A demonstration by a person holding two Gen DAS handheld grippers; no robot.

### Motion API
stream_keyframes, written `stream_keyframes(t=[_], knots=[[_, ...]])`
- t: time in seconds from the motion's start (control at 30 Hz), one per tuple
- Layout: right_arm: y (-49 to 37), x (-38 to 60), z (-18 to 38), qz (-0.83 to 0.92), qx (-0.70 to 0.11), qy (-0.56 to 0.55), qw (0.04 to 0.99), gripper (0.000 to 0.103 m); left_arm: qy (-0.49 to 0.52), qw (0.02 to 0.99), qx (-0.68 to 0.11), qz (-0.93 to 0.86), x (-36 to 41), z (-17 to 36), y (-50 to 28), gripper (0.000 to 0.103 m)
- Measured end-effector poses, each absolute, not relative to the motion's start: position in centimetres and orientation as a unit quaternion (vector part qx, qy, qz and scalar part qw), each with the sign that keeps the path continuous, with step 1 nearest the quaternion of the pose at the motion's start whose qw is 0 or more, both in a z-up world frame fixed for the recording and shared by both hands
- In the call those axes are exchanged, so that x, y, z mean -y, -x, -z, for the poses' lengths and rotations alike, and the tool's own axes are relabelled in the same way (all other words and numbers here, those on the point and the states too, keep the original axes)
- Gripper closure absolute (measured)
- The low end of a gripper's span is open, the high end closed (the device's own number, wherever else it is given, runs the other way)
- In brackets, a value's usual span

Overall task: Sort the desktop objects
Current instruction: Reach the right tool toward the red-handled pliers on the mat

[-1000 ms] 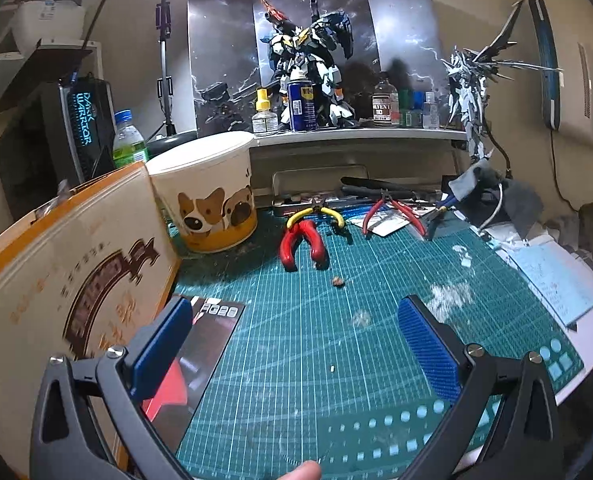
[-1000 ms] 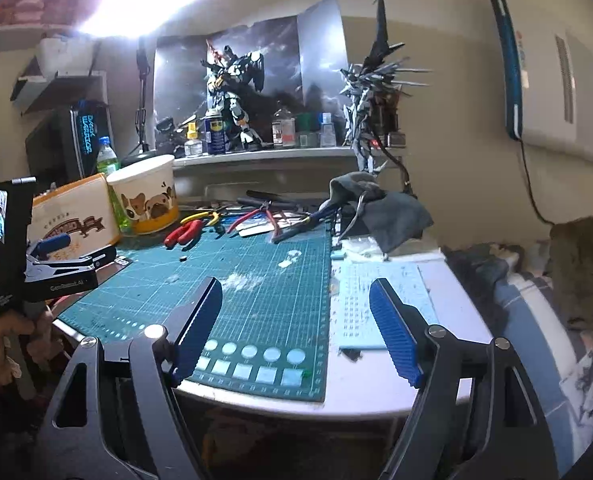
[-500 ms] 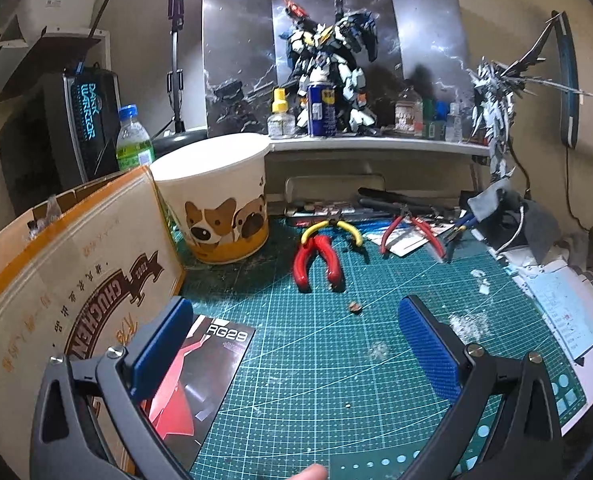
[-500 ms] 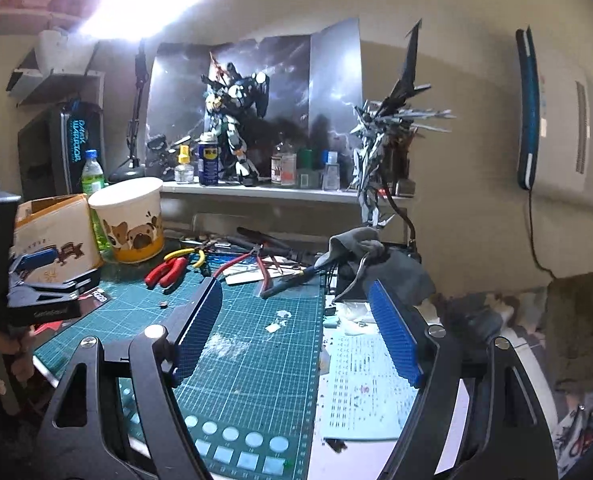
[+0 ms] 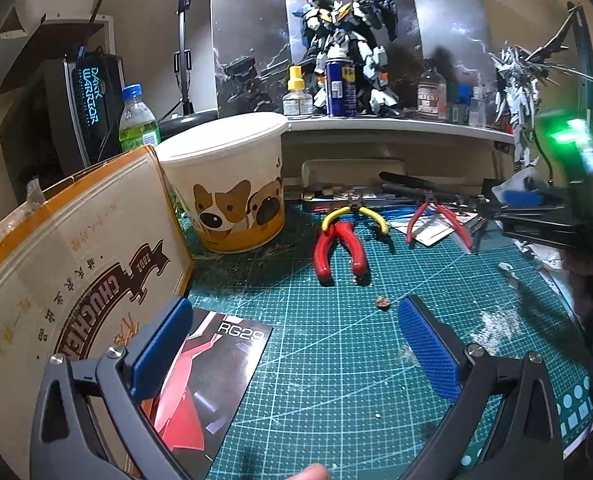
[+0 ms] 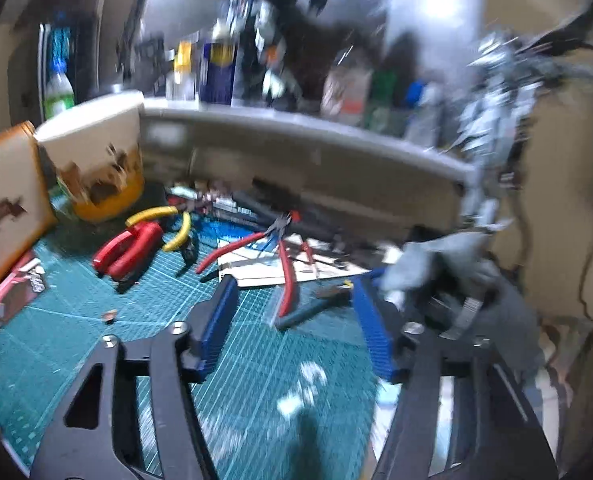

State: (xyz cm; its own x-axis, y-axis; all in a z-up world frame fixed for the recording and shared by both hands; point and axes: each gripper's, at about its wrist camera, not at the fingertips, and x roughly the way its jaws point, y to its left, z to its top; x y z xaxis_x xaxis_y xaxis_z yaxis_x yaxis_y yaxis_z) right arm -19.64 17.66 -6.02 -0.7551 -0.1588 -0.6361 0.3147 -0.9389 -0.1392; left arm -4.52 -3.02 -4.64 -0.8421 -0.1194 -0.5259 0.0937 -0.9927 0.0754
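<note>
— Where were the tools, and which way did they lie?

— At the back of the green gridded cutting mat [image 5: 336, 360]. The thick red-handled pliers [image 5: 338, 246] lay with their jaws toward the shelf [image 5: 396, 126] and their rubbery handles splayed toward the camera, long axis running front to back. The yellow-handled cutters [image 5: 356, 214] sat just behind them, curved handles arching outward. The slim red nippers [image 6: 282, 268] lay partly on a sheet of paper, nose toward the shelf.

— And the claws?

— The left gripper [image 5: 292, 348] hovered wide apart over the mat, ribbed blue pads [image 5: 428, 350] bare, with nothing between them. The right gripper [image 6: 292, 320] was closing, its view blurred; nothing pressed against its pads, the nippers' handles lying just ahead.

— Anything beside them?

— A round paper tub [image 5: 232, 184] printed with dogs, a cardboard box [image 5: 76, 260], and a glossy booklet [image 5: 216, 372] flat on the mat.
</note>
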Motion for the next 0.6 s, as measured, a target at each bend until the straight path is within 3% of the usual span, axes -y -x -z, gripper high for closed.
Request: stream_keyframes(t=[0.2, 0.27, 0.33, 0.6], knots=[[24.8, -16.1, 9.6, 0.906, -0.133, -0.376, 0.143, 0.061, -0.287, 0.058, 0.021, 0.956, 3.6, 5.3, 5.8, 0.000], [25.8, -15.6, 10.3, 0.900, -0.144, -0.384, 0.144, 0.065, -0.292, 0.058, 0.018, 0.954, 3.8, 5.6, 6.2, 0.000], [26.9, -15.3, 10.9, 0.895, -0.145, -0.395, 0.147, 0.082, -0.296, 0.058, 0.016, 0.953, 4.0, 5.8, 6.4, 0.000], [28.1, -16.4, 11.3, 0.892, -0.111, -0.407, 0.162, 0.094, -0.307, 0.058, 0.017, 0.950, 4.5, 6.2, 6.9, 0.000]])
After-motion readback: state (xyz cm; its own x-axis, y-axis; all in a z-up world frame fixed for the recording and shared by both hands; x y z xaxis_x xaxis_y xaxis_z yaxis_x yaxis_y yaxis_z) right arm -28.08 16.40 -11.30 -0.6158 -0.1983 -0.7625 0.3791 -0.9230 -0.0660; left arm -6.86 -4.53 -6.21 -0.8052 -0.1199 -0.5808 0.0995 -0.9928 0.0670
